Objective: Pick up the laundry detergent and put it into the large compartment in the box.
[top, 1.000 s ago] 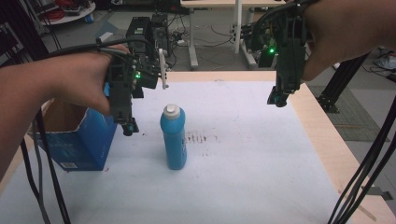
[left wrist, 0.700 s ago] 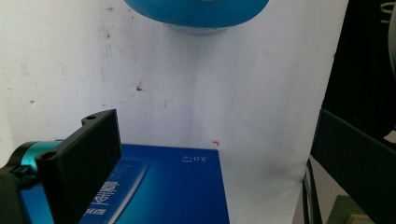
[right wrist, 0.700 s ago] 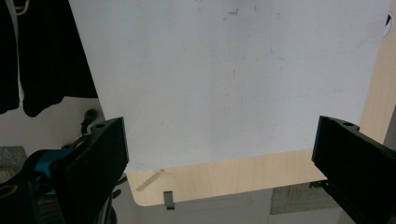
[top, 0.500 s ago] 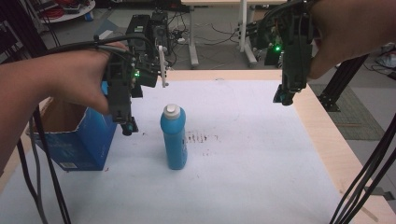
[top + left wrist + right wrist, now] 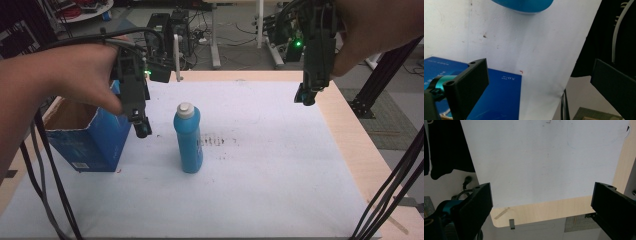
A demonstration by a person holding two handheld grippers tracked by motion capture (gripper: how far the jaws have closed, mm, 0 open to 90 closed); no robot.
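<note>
1. A blue bottle [image 5: 188, 137] stands upright near the middle of the table [image 5: 280, 165].
2. The left gripper [image 5: 142, 129] hangs just left of the bottle, beside a blue box [image 5: 87, 137] at the left edge, jaws wide apart and empty.
3. The right gripper [image 5: 305, 97] hovers near the far right corner, jaws wide apart and empty.

Blue bottle [image 5: 188, 141] with a white cap, standing upright and free on the white sheet covering the bench, left of centre and about midway between the near and far edges. Open-topped blue carton [image 5: 85, 135], upright, near the left edge of the bench, just beside the bottle and apart from it.
</note>
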